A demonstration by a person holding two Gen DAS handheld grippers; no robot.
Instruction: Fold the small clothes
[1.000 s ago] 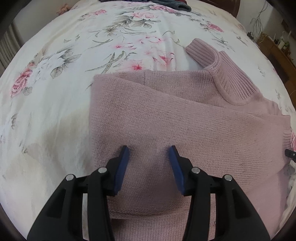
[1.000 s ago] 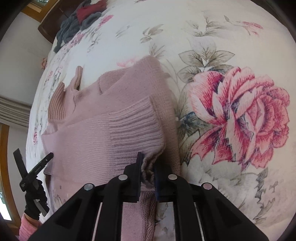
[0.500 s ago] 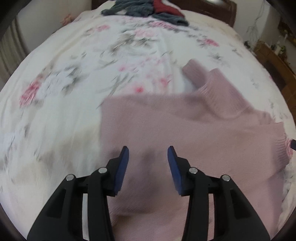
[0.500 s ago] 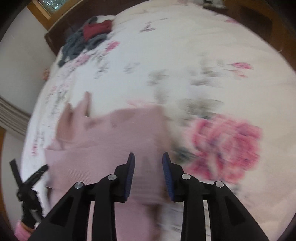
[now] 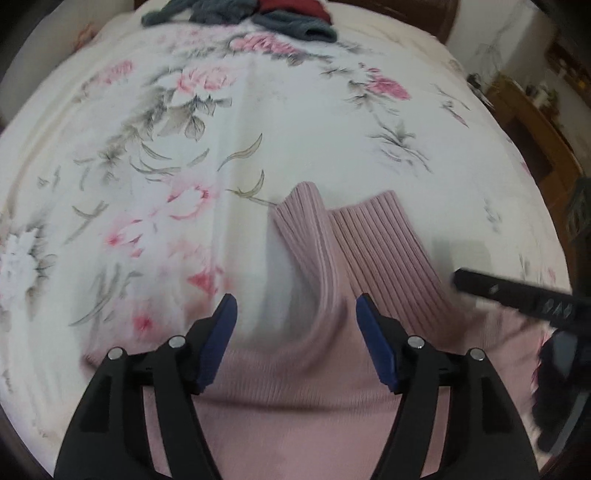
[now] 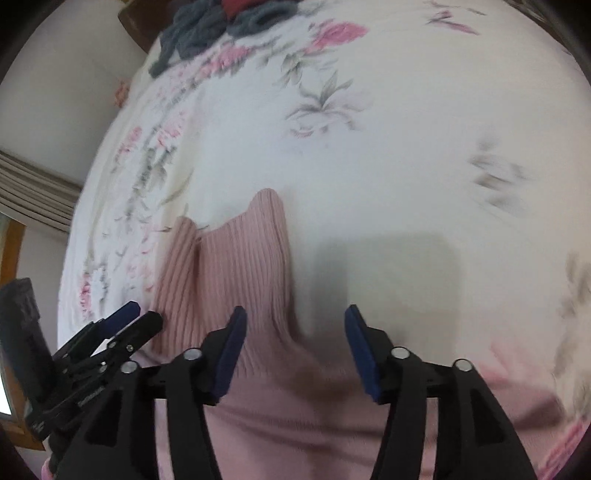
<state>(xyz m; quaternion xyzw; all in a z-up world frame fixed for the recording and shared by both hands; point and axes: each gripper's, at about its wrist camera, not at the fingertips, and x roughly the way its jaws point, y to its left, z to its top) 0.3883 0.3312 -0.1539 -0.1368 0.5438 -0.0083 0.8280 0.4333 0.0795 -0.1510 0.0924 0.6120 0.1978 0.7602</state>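
Both the left hand-held gripper and right hand-held gripper hang released above the pink sweater; its ribbed collar points toward 12 o'clock on the bed.

The right gripper fills the lower centre of the frame, its blue-padded fingers spread wide and holding nothing. Beneath and ahead of it lies a pink sweater on a floral bedsheet, its ribbed collar pointing up-frame. The left gripper enters at lower left. Grey and red clothes are heaped at the top.
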